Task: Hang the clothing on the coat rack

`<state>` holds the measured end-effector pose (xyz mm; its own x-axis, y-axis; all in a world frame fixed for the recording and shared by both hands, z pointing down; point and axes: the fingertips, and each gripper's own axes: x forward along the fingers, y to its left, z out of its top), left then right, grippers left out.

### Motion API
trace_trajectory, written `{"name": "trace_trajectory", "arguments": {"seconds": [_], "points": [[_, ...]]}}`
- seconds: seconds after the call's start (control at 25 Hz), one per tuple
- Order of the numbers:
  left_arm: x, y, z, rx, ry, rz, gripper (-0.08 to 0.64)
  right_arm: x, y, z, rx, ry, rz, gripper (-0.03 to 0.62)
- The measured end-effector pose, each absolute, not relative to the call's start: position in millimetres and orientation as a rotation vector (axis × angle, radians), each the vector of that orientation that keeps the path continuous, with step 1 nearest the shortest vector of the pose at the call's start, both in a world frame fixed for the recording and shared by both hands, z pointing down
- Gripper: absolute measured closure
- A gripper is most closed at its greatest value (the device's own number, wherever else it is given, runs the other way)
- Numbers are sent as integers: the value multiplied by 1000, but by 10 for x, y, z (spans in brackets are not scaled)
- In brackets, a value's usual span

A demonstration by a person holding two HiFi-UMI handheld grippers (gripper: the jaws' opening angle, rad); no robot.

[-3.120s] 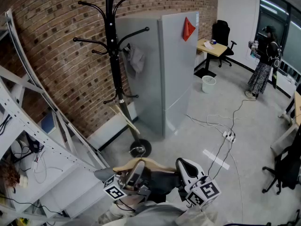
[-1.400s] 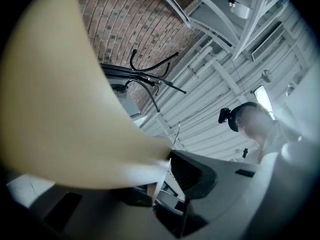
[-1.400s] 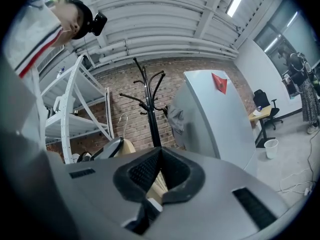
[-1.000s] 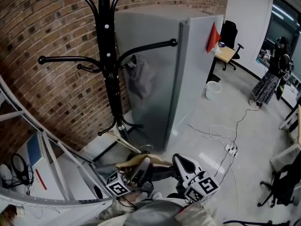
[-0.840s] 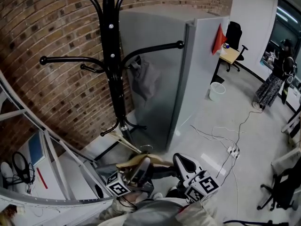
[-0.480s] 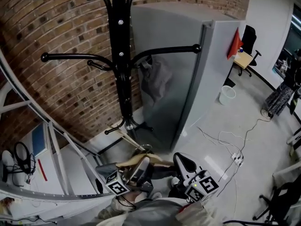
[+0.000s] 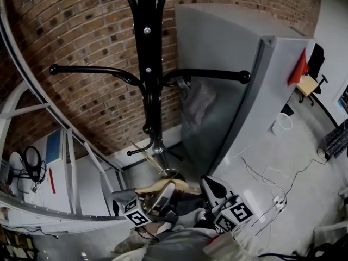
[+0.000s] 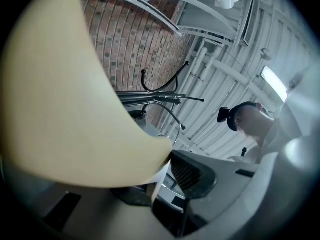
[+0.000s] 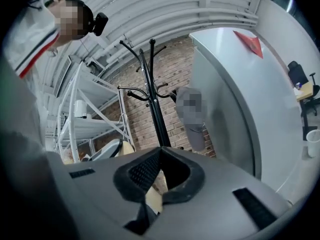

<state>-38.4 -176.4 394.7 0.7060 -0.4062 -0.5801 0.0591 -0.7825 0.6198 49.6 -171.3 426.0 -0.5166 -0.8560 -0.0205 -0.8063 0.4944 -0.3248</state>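
Observation:
The black coat rack (image 7: 149, 75) stands close ahead against the brick wall, its arms spread left and right. A grey garment (image 7: 197, 99) hangs from one right-hand arm. At the bottom of the head view my left gripper (image 7: 165, 193) and right gripper (image 7: 211, 186) carry a pale wooden hanger (image 7: 157, 186) with dark clothing (image 7: 187, 203) on it. In the left gripper view the hanger (image 8: 65, 109) fills the left side, and my left gripper (image 8: 167, 159) is shut on it. My right gripper (image 9: 160, 159) is shut on a pale piece of the hanger (image 9: 154, 198), with the rack (image 9: 152, 114) ahead.
A tall grey cabinet (image 7: 250, 91) with a red tag (image 7: 298, 69) stands right of the rack. White metal shelving (image 7: 54, 162) runs along the left. Cables and a power strip (image 7: 280, 203) lie on the floor at right, with a white bin (image 7: 283, 124) beyond.
The rack has grown larger and drifted right in the head view as I came closer. Both grippers stay low in view, still holding the hanger and clothing.

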Motion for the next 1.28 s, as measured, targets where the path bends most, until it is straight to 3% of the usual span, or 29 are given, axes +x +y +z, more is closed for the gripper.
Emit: {"name": "trace_trajectory", "arguments": {"seconds": [0.76,1.28], "points": [[-315,-1856,3917,2268,-701,-1173,449,611,-2110,4223,-960,2790,-462,569],[-371,-1859,3803,2312,-787,-1179,449,705,-2227,4155,-948,2794,-422,569]]}}
